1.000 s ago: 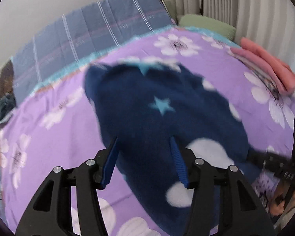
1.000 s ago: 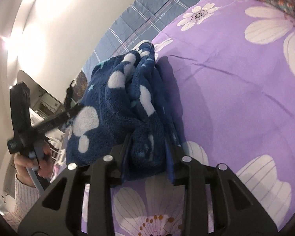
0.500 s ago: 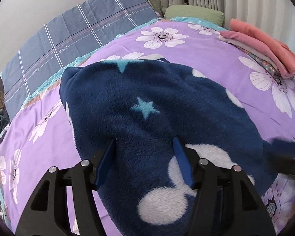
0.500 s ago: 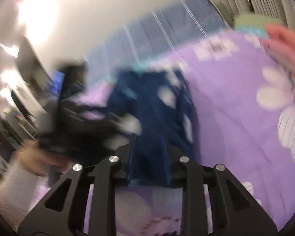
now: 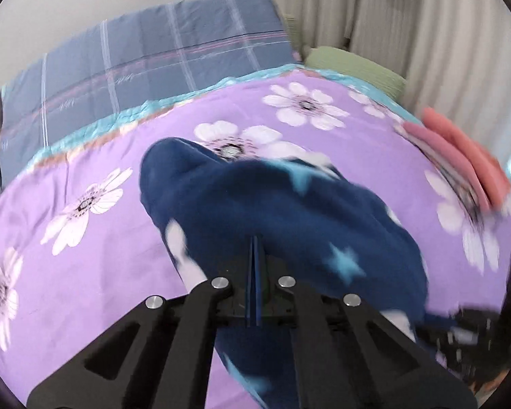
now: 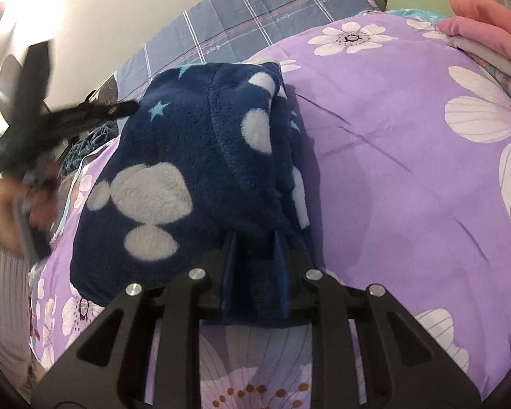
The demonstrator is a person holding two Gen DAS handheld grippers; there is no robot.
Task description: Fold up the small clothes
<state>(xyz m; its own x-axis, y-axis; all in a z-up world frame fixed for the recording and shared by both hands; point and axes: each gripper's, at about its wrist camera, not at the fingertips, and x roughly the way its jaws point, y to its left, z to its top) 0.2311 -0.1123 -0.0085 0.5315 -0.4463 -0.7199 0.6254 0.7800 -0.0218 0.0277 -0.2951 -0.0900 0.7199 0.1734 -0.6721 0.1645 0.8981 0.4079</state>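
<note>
Since half a second ago my left claw (image 5: 254,255) has snapped closed from wide apart, its two blue pads pressed flat together; whether a thin bit of fleece sits between them I cannot tell. The purple flowered bedcover (image 6: 408,170) fills both views, with a plaid blue quilt (image 5: 153,58) behind it and a stack of pink folded clothes (image 6: 487,24) at the far right edge. On the bedcover lies the dark blue fleece garment (image 6: 194,156), soft and thick, printed with white blobs and small light-blue stars, bunched into a long fold and lifted a little at my side. My right claw (image 6: 255,266) is clenched on the near end of this fold, the fleece filling the gap between the pads.

I judge the step is to carry this end over to make the fold. To do it well, I should keep the right grip firm, check that the left really has cloth, and move both hands together so the thick edges stay aligned.
</note>
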